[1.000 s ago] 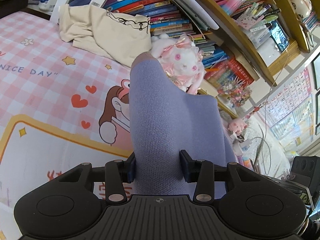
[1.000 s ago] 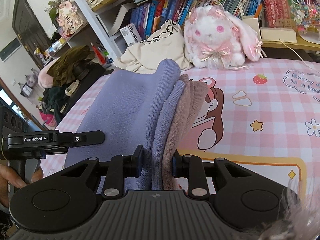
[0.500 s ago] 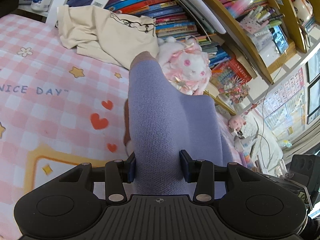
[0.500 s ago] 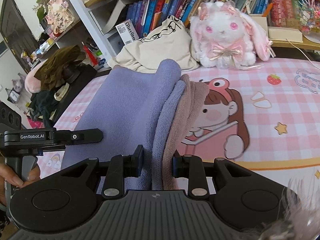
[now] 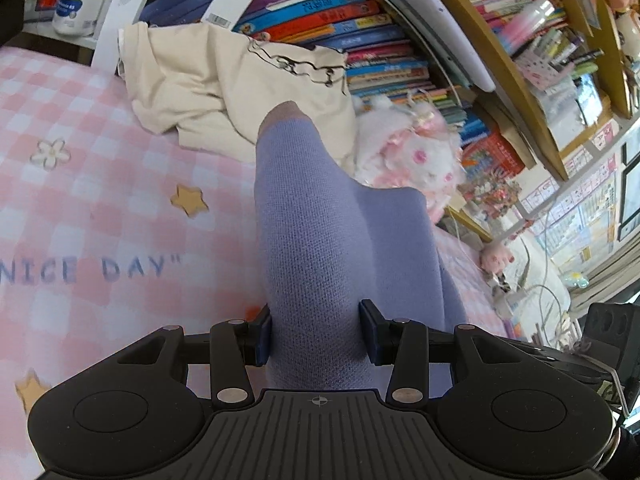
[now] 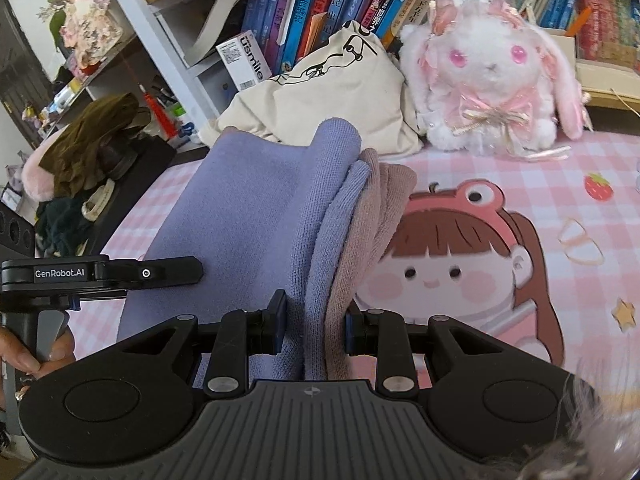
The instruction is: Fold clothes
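Note:
A lavender knit garment with a mauve-brown lining is held up above the pink checked cloth. My left gripper is shut on a thick fold of it. In the right wrist view the same lavender garment hangs in stacked folds, mauve layer on the right, and my right gripper is shut on those folds. The left gripper shows at the left edge of that view, a hand on its handle.
A cream garment lies crumpled at the far edge, next to a white and pink plush rabbit. Bookshelves stand behind. The pink cartoon-printed cloth spreads below. Dark clothes pile at the left.
Both grippers carried the held garment toward the far side, nearer the cream garment and the plush rabbit. The grips stay the same.

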Demonstrator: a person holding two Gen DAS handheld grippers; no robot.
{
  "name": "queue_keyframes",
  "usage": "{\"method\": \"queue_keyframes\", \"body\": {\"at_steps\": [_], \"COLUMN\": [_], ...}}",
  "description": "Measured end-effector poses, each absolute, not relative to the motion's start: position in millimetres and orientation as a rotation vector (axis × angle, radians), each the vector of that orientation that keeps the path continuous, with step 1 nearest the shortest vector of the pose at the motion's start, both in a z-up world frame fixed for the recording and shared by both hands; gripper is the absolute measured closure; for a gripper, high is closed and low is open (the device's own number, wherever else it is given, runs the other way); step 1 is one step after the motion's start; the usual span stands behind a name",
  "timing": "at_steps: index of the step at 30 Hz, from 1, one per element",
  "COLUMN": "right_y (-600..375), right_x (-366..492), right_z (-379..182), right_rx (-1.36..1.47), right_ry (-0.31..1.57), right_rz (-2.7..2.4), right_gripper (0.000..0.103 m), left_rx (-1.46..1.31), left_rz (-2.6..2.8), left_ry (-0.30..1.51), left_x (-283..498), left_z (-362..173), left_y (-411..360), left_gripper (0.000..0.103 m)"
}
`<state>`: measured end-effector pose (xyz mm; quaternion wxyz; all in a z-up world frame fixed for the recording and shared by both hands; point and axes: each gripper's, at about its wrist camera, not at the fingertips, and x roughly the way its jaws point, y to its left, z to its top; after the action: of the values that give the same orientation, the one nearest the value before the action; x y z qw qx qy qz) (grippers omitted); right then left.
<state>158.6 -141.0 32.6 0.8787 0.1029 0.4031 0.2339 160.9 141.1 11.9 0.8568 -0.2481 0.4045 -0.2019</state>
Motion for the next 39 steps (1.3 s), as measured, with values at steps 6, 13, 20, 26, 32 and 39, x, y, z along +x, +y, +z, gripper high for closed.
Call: {"method": "queue_keyframes", "body": {"at_steps": [6, 13, 20, 26, 32, 39], "right_y": [-130, -129, -132, -137, -145, -161], "right_x": [202, 236, 264, 269, 252, 201], "right_z": [21, 5, -7, -11, -2, 12], "right_rx": [0.243, 0.285, 0.33, 0.31, 0.248, 0.145], "right_ry": [0.875, 0.92, 0.949, 0.948, 0.923, 0.863], "right_rz": [0.464, 0.43, 0.407, 0.398, 0.375, 0.32], "right_gripper": [0.078, 0.077, 0.071, 0.054, 0.043, 0.039], "left_rx": [-0.527, -0.532, -0.571, -0.595, -0.486, -0.386], "left_rz": [-0.412, -0.381, -0.345, -0.289, -0.224, -0.202], "left_ry": [0.874, 0.889, 0.892, 0.868, 0.779, 0.728], "left_x": [203, 238, 250, 243, 224, 171], "left_z": [-1, -15, -23, -27, -2, 10], "left_y": [151, 154, 155, 151, 147, 132], "left_gripper": [0.061, 0.061, 0.058, 0.053, 0.053, 0.047]}}
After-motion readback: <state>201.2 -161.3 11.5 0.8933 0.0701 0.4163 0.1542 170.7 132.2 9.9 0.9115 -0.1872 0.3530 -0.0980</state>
